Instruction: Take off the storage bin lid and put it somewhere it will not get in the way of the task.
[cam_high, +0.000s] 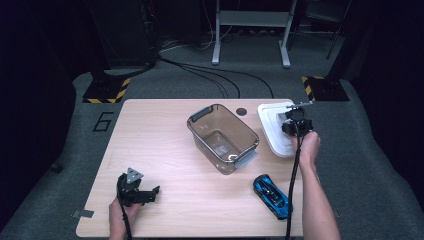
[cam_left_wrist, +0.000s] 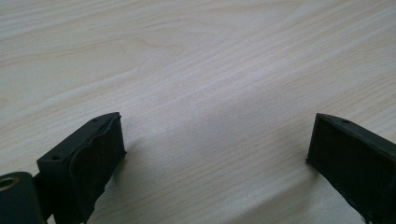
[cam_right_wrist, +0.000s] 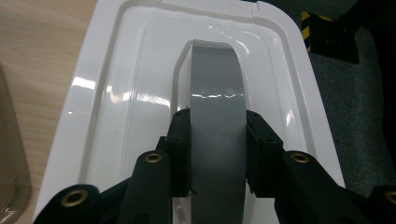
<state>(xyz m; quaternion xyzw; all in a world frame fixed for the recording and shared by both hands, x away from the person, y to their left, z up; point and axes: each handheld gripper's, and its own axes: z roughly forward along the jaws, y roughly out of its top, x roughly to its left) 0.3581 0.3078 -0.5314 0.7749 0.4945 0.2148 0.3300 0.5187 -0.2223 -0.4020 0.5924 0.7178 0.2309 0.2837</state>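
Note:
A grey roll of tape (cam_right_wrist: 215, 74) stands on edge between the jaws of my right gripper (cam_right_wrist: 218, 140), which is shut on its two flat sides. The roll hangs just over a white plastic lid (cam_right_wrist: 116, 93) that lies flat at the table's far right. From above, the right gripper (cam_high: 295, 124) is over that lid (cam_high: 272, 137). My left gripper (cam_high: 154, 195) rests near the table's front left corner, held by a hand. Its jaws (cam_left_wrist: 215, 140) stand wide open with bare wood between them.
A clear plastic bin (cam_high: 240, 125) with grey handles stands empty in the middle of the wooden table (cam_high: 160, 145). A blue toy car (cam_high: 271, 196) lies at the front right, beside the right forearm. Cables and stand feet lie on the floor beyond the table.

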